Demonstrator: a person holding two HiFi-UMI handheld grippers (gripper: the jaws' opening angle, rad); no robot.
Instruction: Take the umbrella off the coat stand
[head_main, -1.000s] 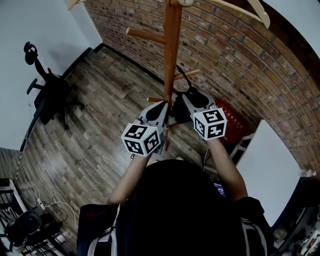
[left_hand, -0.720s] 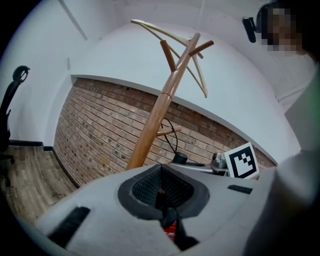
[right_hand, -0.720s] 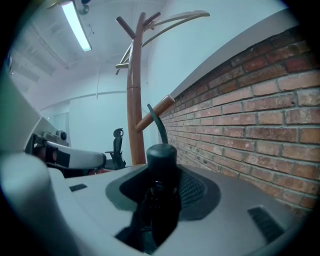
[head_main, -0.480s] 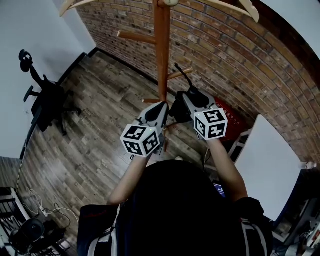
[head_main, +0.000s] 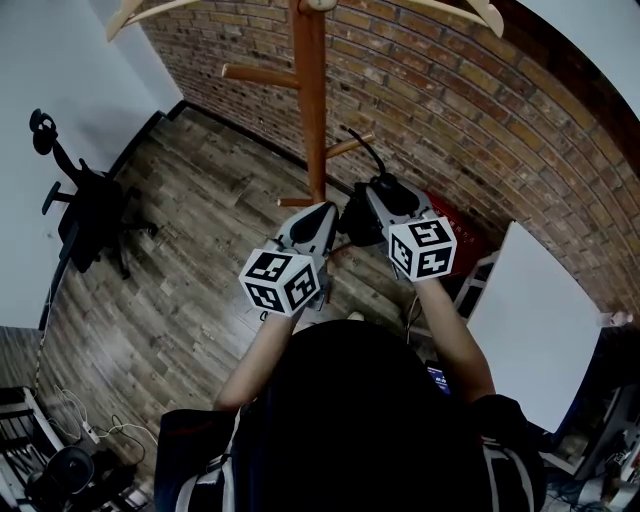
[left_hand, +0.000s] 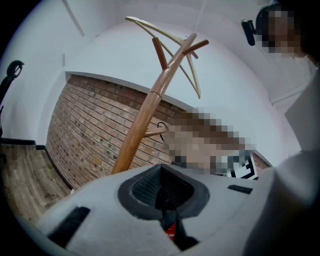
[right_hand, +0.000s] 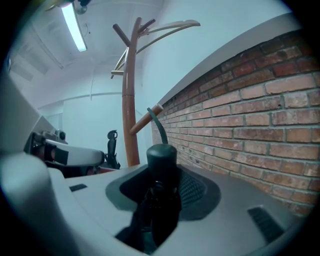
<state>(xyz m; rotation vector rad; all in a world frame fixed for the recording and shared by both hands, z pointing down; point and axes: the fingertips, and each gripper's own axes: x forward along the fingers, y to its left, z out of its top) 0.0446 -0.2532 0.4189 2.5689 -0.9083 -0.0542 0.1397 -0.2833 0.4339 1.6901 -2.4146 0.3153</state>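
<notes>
A wooden coat stand (head_main: 308, 100) rises in front of a brick wall, and it also shows as the coat stand (left_hand: 142, 125) and the coat stand (right_hand: 131, 100) in the two gripper views. My right gripper (head_main: 372, 203) is shut on a black folded umbrella (head_main: 358, 222) just right of the post. The umbrella's round handle (right_hand: 161, 159) sticks up between the jaws of the right gripper (right_hand: 160, 195). Its thin strap (right_hand: 159, 127) curves up to the tip of a low peg (right_hand: 145, 120); whether it loops the peg is unclear. My left gripper (head_main: 325, 213) sits shut beside the umbrella, with the pads of the left gripper (left_hand: 161, 192) together.
The brick wall (head_main: 480, 130) stands close behind the stand. A black office chair (head_main: 85, 205) is at the left, a red bag (head_main: 455, 225) lies on the floor at the right, and a white board (head_main: 525, 320) leans beside it. Wooden hangers (head_main: 130, 12) hang up top.
In the head view the stand's post has slid to the left while both grippers and the umbrella kept their place, so the gap between umbrella and post has grown.
</notes>
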